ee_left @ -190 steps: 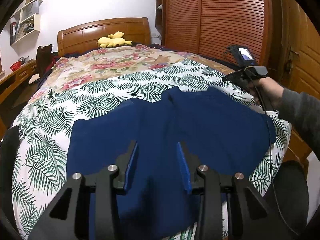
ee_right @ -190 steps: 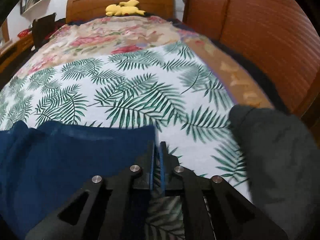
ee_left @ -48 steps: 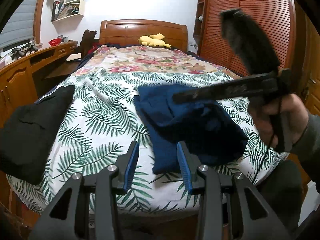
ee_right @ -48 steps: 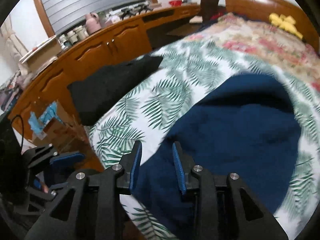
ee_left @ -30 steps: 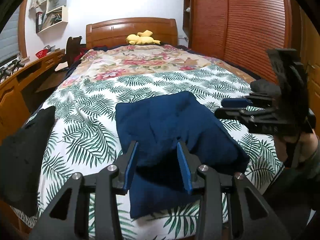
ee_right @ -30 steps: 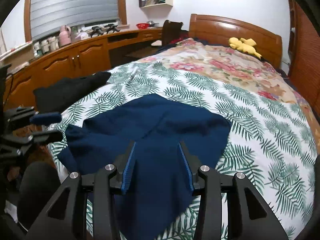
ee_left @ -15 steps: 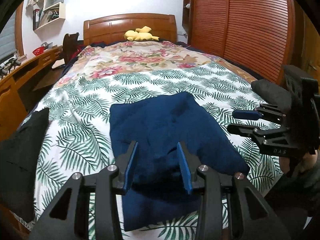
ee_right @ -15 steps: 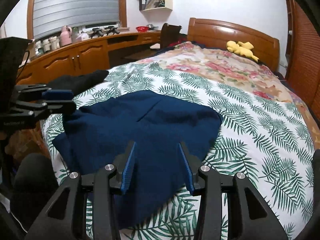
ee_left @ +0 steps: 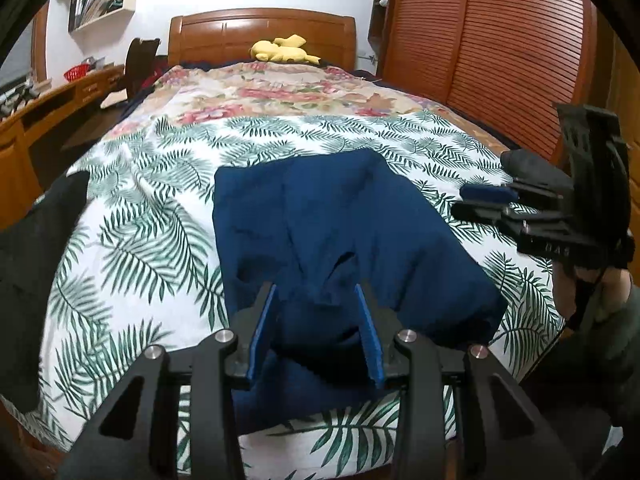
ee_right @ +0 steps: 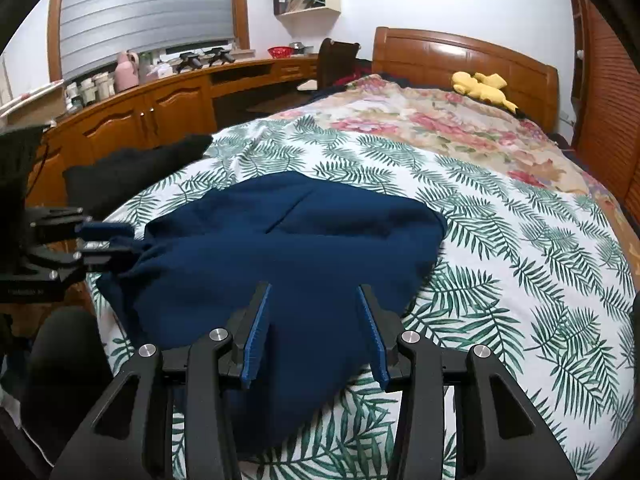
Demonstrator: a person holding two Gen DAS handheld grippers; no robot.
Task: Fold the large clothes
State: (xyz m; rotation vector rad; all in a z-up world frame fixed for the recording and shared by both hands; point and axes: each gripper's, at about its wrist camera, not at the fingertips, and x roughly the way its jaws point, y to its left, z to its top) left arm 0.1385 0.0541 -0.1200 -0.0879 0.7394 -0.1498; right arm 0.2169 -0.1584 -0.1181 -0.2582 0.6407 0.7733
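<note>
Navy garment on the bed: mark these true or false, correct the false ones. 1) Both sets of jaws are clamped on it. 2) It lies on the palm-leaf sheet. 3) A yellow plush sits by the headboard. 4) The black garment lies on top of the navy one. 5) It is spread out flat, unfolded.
1) False. The left gripper and right gripper both have open jaws with nothing pinched.
2) True. The navy garment rests on the palm-leaf sheet.
3) True. The yellow plush lies by the headboard.
4) False. The black garment lies apart, at the bed's edge.
5) False. It is folded into a rumpled, layered bundle.
</note>
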